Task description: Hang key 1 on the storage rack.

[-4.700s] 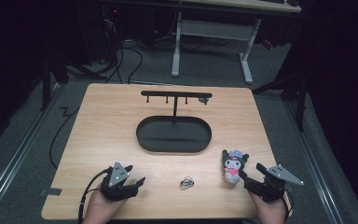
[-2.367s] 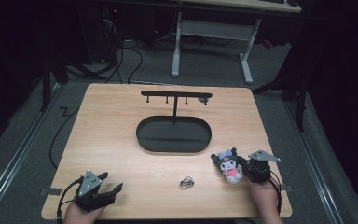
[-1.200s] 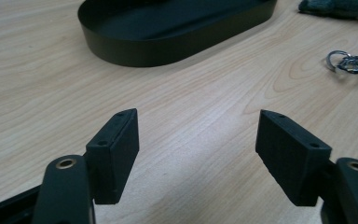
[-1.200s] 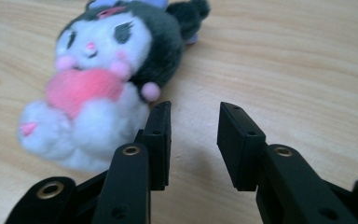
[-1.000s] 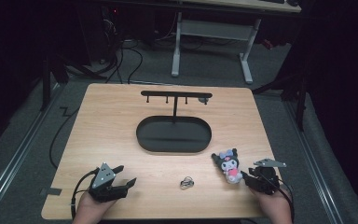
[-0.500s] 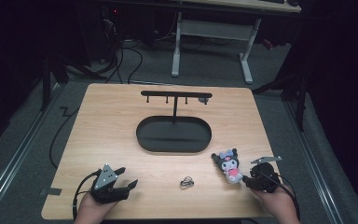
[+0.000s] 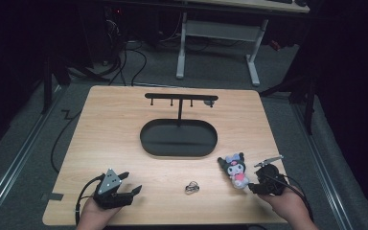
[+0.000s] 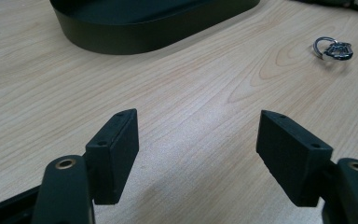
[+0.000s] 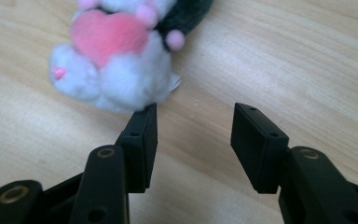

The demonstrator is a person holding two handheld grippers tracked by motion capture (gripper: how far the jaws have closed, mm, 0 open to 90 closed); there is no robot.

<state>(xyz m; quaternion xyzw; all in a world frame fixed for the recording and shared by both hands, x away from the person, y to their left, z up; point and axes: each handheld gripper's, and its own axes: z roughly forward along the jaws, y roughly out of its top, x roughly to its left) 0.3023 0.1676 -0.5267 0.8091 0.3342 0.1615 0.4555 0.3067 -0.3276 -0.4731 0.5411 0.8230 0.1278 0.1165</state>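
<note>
A small plush toy (image 7: 235, 170) with black ears and a pink heart lies on the wooden table near the front right; in the right gripper view the plush toy (image 9: 121, 60) sits just beyond the left jaw. My right gripper (image 7: 254, 184) (image 9: 193, 133) is open right beside it, holding nothing. A small metal key ring (image 7: 191, 187) (image 8: 332, 48) lies at front centre. My left gripper (image 7: 133, 191) (image 8: 196, 149) rests at the front left, jaws wide open over bare wood. A black oval base (image 7: 178, 139) (image 8: 158, 28) carries a hook stand (image 7: 180, 98).
The table's front edge (image 7: 172, 223) runs close under both hands. Cables (image 7: 62, 139) trail off the left side. A desk frame (image 7: 215, 43) stands on the floor behind the table.
The right gripper let go of the plush toy and drew back toward the front right. The left gripper shifted right along the front edge. The plush toy now lies still.
</note>
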